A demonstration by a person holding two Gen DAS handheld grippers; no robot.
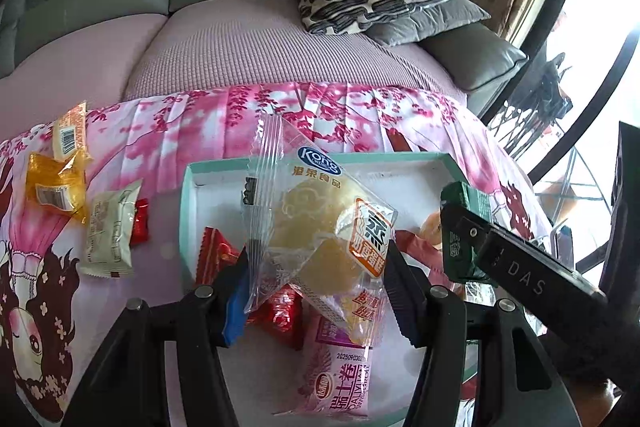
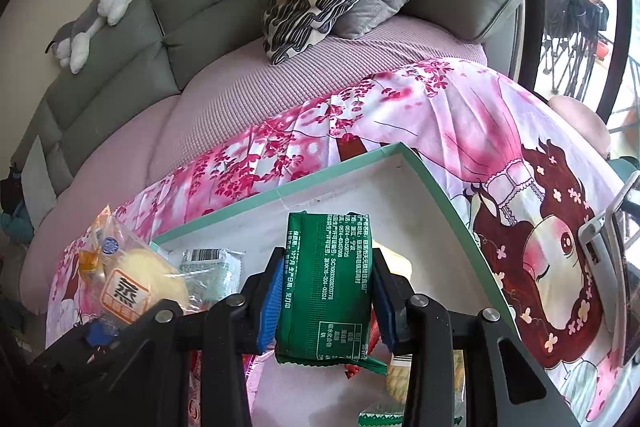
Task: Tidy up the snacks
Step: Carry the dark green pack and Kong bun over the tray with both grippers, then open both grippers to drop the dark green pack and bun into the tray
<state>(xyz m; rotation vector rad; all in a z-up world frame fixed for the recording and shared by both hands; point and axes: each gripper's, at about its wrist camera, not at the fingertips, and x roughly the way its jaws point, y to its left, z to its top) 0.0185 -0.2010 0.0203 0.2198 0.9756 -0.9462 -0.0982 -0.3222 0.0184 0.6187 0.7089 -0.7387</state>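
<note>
Left gripper (image 1: 316,267) jaws clenched on clear cake packet (image 1: 316,227); right gripper (image 2: 326,299) jaws clenched on green packet (image 2: 328,287), its print readable only in the right view. White tray (image 2: 360,195) beyond the jaws, floral cloth (image 2: 440,115) beneath, grey sofa (image 2: 180,27) behind.

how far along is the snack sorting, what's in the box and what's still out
Partly done. Already in the box: a red packet and a pink Swiss roll pack, among others. In hand: the left gripper holds a clear cake packet, the right gripper a green packet, both over the box. Left on the cloth: two yellow packets, a beige packet and a small red one.
</note>
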